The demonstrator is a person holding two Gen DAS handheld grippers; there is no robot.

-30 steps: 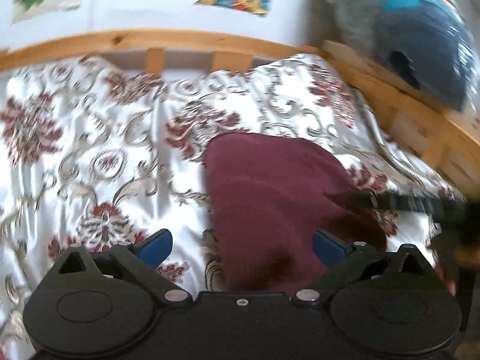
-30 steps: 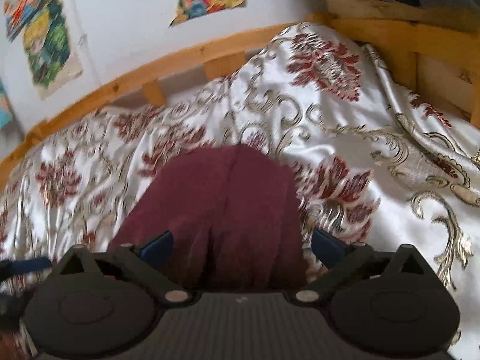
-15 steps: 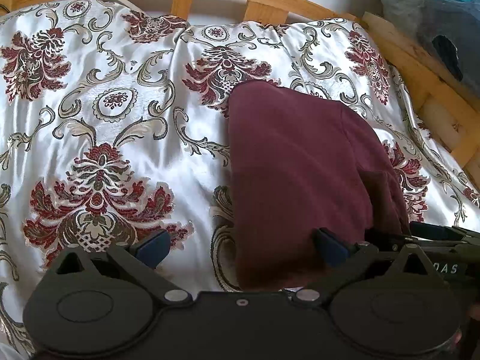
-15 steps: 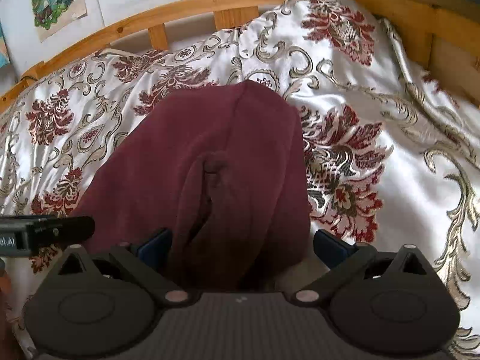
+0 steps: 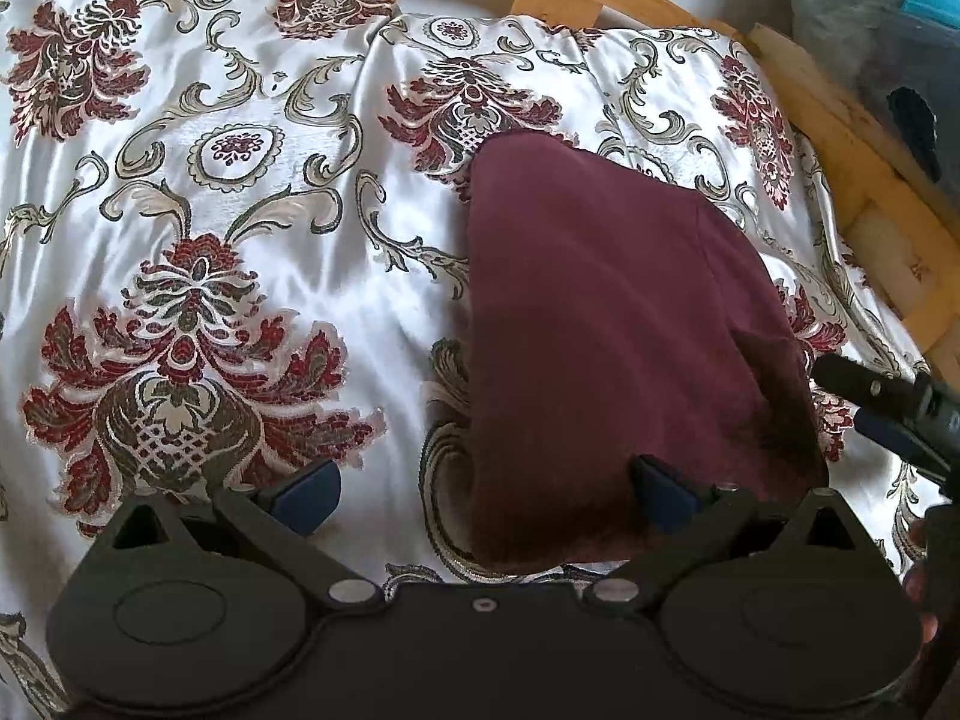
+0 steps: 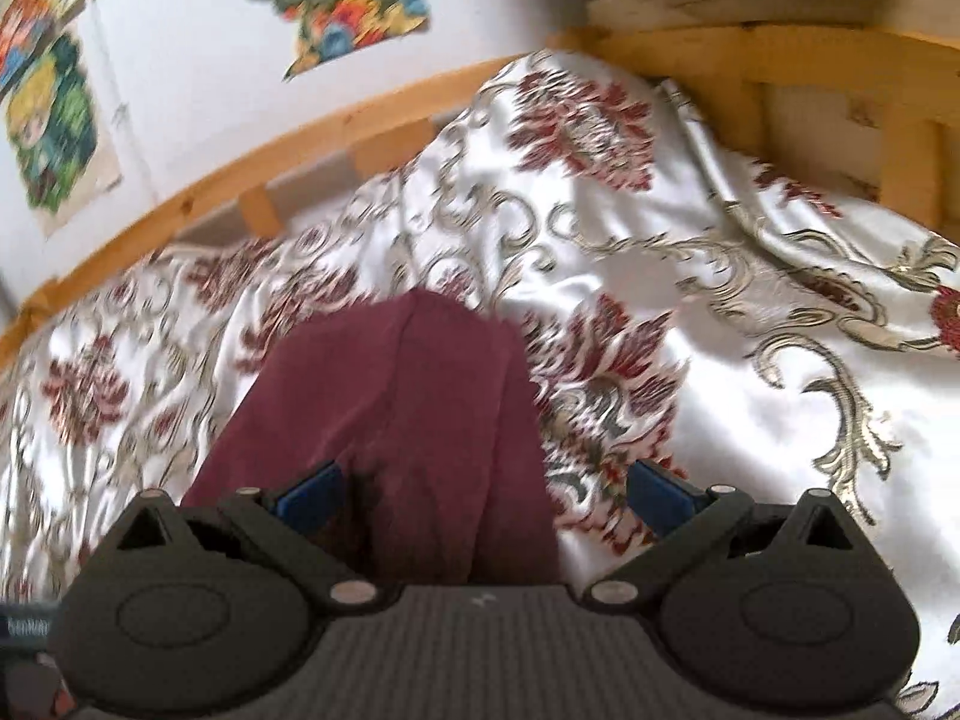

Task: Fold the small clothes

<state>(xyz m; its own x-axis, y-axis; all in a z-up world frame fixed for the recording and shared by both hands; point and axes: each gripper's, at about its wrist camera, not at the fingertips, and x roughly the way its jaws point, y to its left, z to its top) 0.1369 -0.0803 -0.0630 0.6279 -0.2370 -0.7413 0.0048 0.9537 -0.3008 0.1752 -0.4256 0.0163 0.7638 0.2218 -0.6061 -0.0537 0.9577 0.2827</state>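
While both grippers gape, the maroon garment (image 5: 606, 324) lies folded.

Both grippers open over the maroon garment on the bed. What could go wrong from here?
1. The satin bedspread looks slick and wrinkled; the maroon garment might slide and lose its fold.
2. The left gripper straddles the garment's edge, so closing could pinch bedspread too.
3. The right gripper sits close by; they might collide.
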